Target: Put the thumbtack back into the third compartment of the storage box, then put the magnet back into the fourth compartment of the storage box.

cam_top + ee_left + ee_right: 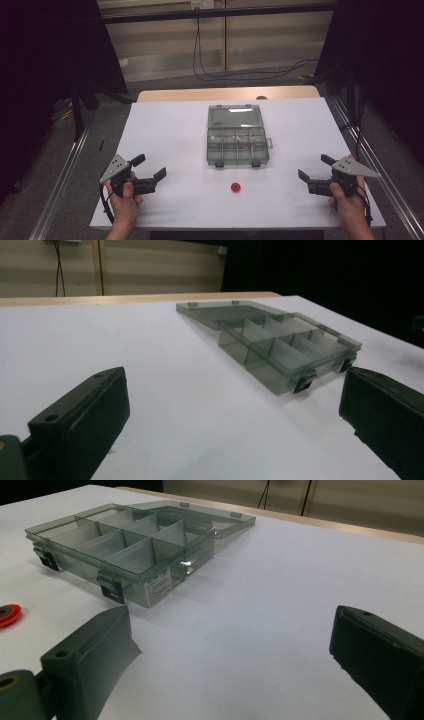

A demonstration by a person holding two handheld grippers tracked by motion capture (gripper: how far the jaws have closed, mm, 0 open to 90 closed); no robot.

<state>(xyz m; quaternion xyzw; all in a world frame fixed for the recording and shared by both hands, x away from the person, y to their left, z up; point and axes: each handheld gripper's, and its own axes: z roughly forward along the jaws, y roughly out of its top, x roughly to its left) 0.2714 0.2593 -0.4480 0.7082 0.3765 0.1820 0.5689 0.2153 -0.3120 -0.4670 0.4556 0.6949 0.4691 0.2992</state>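
Centrally on white desk [170, 125]: open smoke-grey clear plastic compartment box [237, 142], small red round disc [236, 187] near its front; left gripper [150, 174], right gripper [311, 171] flanking, jaws wide, empty.

Your left gripper [149, 167] and right gripper [315, 167] both sit low, jaws spread wide, pointing inward, each held by a hand.

White table [170, 135], open grey compartment box [237, 145] at its middle with lid laid flat behind, red ring [236, 187] just before it, cables [210, 60] on the floor beyond
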